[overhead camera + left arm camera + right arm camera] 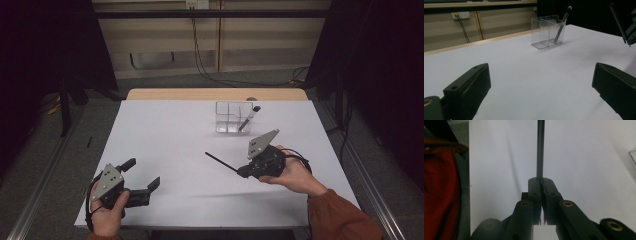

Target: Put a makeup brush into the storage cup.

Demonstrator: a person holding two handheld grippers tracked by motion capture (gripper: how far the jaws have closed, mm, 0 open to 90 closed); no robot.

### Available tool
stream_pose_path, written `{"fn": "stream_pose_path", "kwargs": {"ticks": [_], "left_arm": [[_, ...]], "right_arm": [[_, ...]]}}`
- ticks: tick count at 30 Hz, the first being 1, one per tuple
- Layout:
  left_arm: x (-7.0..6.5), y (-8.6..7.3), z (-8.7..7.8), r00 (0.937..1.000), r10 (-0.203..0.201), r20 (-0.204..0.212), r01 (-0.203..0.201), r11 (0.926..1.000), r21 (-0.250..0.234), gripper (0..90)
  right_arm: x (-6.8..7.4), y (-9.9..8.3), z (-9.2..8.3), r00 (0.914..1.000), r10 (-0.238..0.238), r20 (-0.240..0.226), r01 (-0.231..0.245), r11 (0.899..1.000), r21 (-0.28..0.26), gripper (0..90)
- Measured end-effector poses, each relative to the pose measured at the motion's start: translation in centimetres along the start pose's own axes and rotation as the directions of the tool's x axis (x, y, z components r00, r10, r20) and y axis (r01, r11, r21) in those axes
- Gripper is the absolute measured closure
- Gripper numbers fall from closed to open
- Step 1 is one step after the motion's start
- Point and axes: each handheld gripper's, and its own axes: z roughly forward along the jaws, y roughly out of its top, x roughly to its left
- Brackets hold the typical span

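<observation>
While one white table bears one clear divided organizer at upper centre with one brush leaning inside, the left gripper gapes at lower left and the right gripper clamps one thin black stick right of centre.

No text, label, brand, number or sign can be read anywhere: the white table top is blank, the clear plastic divided organiser box bears no marking (nor does the dark brush leaning in it), and the grey three-cornered plates carry only plain holes.
</observation>
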Motion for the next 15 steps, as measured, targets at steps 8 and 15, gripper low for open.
{"fn": "stream_pose_path", "kwargs": {"ticks": [8,15], "left_arm": [[-0.1,0.0,0.1,0.9998,0.010,0.016,-0.011,0.9998,0.014,1.2],[0.0,-0.1,0.2,0.9997,0.001,0.023,-0.002,0.9998,0.018,1.2]], "right_arm": [[-0.3,1.1,0.1,0.9991,-0.042,-0.009,0.043,0.990,0.134,86.1],[-0.6,1.5,0.3,0.9991,-0.035,-0.022,0.039,0.976,0.216,86.1]]}}
